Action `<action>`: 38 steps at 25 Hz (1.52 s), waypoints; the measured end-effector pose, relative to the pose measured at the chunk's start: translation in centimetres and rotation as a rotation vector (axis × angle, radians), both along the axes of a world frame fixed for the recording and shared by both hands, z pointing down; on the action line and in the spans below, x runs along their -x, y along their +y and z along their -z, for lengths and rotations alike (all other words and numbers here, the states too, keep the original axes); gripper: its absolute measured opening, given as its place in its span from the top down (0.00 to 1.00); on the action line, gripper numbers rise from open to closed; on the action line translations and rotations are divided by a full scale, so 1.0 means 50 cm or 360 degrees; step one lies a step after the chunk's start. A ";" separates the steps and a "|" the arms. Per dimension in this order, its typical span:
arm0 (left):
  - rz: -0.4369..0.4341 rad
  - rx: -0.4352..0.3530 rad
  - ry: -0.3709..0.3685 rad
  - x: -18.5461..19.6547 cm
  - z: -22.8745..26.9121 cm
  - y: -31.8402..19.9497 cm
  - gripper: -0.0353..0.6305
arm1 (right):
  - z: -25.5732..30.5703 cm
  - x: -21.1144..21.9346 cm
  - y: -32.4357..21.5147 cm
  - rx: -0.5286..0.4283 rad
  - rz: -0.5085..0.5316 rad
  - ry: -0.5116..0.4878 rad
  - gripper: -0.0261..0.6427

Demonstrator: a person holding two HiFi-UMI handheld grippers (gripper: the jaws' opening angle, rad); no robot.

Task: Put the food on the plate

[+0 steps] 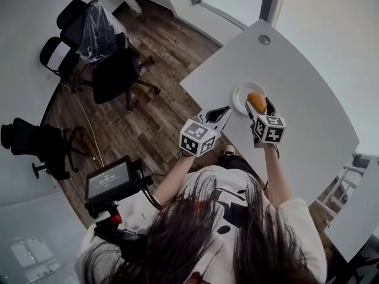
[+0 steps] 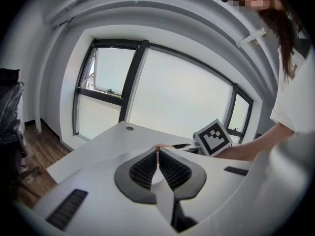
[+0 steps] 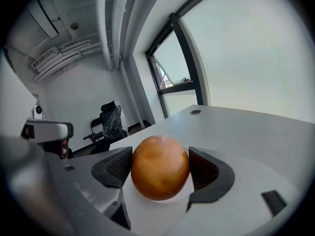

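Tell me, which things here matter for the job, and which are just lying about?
In the job: round orange-brown food, held by the right gripper; white plate; white table.
Just about: left gripper, shut and empty; office chairs; small screen on a stand.

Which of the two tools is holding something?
The right tool: its jaws clamp the round orange food. The left tool has its jaws pressed together with nothing between them.

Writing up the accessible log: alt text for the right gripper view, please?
The right gripper grips a round orange-brown food item between its two dark jaws, over a white table. Behind are a large window and black office chairs.
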State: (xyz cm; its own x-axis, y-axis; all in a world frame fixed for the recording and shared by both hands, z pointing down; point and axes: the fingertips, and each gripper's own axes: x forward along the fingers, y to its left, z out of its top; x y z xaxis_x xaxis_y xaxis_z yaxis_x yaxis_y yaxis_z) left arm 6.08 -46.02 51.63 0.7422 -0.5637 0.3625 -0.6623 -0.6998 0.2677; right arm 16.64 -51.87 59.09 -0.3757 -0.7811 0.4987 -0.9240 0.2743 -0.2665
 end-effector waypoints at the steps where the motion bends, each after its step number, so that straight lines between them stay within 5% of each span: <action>1: 0.0002 0.0005 -0.0003 0.000 -0.001 0.000 0.92 | -0.010 0.004 -0.006 0.0013 0.0016 0.0013 0.44; 14: -0.0046 0.0037 -0.0008 -0.037 0.004 0.005 0.92 | -0.069 0.022 -0.013 0.0121 0.0129 0.0189 0.44; 38: 0.0020 0.0035 -0.0043 0.014 -0.027 -0.002 0.92 | -0.098 0.016 -0.035 0.0163 0.0069 0.0145 0.43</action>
